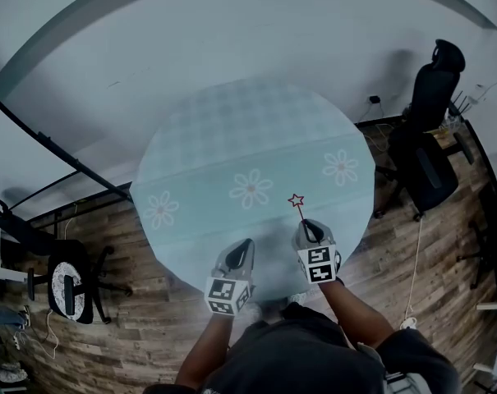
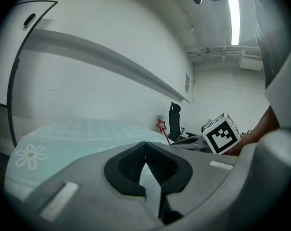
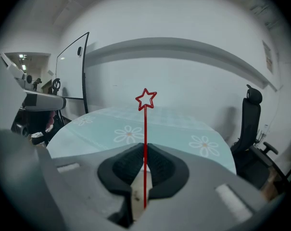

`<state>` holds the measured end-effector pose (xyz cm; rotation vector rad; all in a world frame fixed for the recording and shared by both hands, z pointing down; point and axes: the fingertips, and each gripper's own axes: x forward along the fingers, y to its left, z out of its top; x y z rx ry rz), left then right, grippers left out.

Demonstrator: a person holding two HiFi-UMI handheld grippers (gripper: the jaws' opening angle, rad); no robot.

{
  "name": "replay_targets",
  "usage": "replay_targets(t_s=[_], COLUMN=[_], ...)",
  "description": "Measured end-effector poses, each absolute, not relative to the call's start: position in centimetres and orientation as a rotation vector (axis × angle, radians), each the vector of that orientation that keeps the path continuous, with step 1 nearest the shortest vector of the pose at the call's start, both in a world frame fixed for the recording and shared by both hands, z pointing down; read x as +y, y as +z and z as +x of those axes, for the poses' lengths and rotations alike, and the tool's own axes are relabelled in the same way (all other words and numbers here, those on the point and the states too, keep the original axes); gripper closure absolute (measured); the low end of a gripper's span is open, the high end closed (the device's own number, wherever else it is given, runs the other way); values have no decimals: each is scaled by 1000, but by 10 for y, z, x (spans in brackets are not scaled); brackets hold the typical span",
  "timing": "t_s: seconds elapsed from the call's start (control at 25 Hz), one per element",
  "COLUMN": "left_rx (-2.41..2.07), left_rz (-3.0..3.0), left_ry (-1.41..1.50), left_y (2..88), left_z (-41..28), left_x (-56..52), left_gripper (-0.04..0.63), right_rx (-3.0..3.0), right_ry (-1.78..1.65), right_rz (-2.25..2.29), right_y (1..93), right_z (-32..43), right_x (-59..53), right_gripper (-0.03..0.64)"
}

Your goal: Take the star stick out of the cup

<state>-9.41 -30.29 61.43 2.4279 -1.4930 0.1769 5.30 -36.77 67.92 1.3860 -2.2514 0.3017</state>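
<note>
Right gripper (image 3: 145, 150): clamped on star stick (image 3: 145, 124), star at 12 o'clock, clear of surface (image 1: 232, 130). Left gripper (image 2: 145, 147): closed, empty, at 9 o'clock. Cup: unseen. Risk: thin shaft pivots or slips if the clamp slackens.

Thin red star stick (image 3: 145, 129): a straight, wire-slim shaft topped with a small five-pointed star, drawn in outline only and hollow in the middle. Clamped low on the shaft between the closed jaws of the right tool (image 3: 145, 153), with the bottom end reaching back past the jaw tips into the tool's throat. Pointing straight out along the tool's own line, star end foremost and well clear of the jaw tips. Held over the pale flowered table (image 1: 232, 138). In the head view, angled slightly up and left off the tool's nose. Seen from the left tool (image 2: 145, 148), off to the right, star uppermost, shaft slanting down to the right.
</note>
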Motion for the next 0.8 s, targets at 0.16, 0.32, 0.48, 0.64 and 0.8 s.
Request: replay_targets(t_s=[0.16,0.32,0.48,0.64,0.8], left_rx=[-1495,-1495,-1507,-1522,-1520], left_rz=[2438,2446,2472,2509,2547], left_ry=[172,159,142,117,103], left_y=[610,603,588,570,556], left_z=[-92,-89,-87,-87,-83], left_x=[-298,-297,-299,-306,-308], left_gripper=[591,591,591,591,591], right_rx=[-2278,-2329,-2390,-2478,-2565], right_ry=[263,230,183,124,73], right_rz=[1434,1480,1536,1595,1625], right_y=[659,628,591,546,504], right_z=[56,57,61,61,59], right_x=[-365,-362,-358,-357,-354], right_gripper=[595,595,595,595,595])
